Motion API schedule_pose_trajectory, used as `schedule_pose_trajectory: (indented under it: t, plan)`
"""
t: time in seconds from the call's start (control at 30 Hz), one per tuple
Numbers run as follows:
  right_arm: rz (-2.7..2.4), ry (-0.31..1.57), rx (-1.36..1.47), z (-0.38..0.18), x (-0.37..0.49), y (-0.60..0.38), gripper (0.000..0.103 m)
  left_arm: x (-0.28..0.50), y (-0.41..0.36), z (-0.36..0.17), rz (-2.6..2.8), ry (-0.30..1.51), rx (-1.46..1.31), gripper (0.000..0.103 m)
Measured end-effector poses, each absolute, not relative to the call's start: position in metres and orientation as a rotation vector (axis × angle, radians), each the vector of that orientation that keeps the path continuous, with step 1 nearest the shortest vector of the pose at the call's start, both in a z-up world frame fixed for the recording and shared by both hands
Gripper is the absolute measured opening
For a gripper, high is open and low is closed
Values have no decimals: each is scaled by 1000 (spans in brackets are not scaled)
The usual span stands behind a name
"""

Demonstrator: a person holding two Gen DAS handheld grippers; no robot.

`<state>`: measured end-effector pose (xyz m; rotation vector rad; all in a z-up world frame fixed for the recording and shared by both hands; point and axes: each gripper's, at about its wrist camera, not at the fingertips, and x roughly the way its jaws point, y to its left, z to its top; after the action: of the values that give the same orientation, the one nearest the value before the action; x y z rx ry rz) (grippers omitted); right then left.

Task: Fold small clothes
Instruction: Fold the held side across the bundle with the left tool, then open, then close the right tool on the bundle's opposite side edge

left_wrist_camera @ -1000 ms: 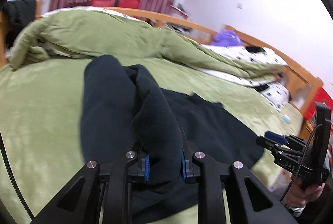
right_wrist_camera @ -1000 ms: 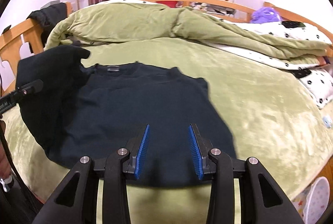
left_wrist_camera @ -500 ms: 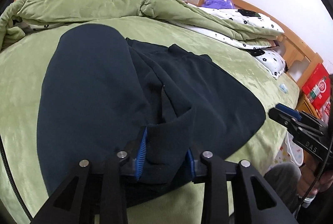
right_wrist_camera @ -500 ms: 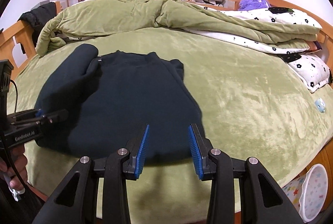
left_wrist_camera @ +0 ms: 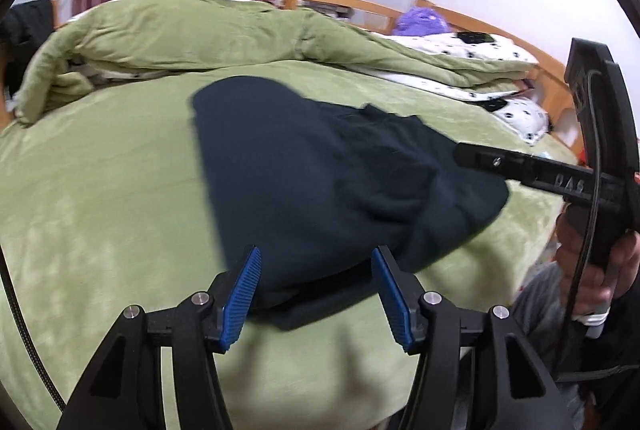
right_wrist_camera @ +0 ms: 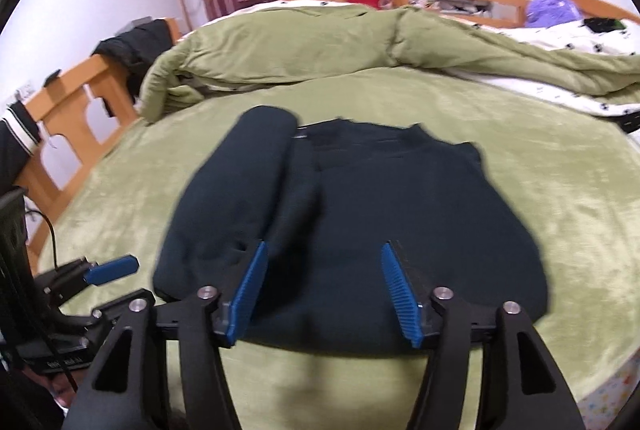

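Note:
A dark navy top (right_wrist_camera: 360,210) lies flat on the green bed sheet (right_wrist_camera: 560,158), collar toward the far side. Its left side and sleeve (right_wrist_camera: 248,182) are folded in over the body. In the left wrist view the same top (left_wrist_camera: 304,166) reaches back between the blue pads of my left gripper (left_wrist_camera: 318,300). Those jaws are opening and the pads do not press the cloth. My right gripper (right_wrist_camera: 324,294) hovers over the near hem, jaws opening, nothing gripped. The right gripper (left_wrist_camera: 460,154) also shows from the side, and the left gripper (right_wrist_camera: 124,284) shows low at the left.
A rumpled green duvet (right_wrist_camera: 320,38) is piled along the far side, with a white spotted quilt (left_wrist_camera: 460,46) and a purple toy (right_wrist_camera: 554,6) at the right. The wooden bed frame (right_wrist_camera: 68,106) holds dark clothes (right_wrist_camera: 136,42). A person's hand (left_wrist_camera: 592,270) grips the right tool.
The left gripper brought the held side of the top down onto the bed and opened, letting go. The right gripper's jaws widened and it moved in over the near hem.

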<state>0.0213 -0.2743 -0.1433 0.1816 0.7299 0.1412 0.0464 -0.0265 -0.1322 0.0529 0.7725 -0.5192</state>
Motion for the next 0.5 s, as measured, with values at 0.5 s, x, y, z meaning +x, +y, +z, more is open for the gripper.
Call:
schedule_pose_trajectory:
  t: [0.5]
  plan:
    - [177,849,251,-196,88,-204,61,87,57,-165,-269,786,-4,57]
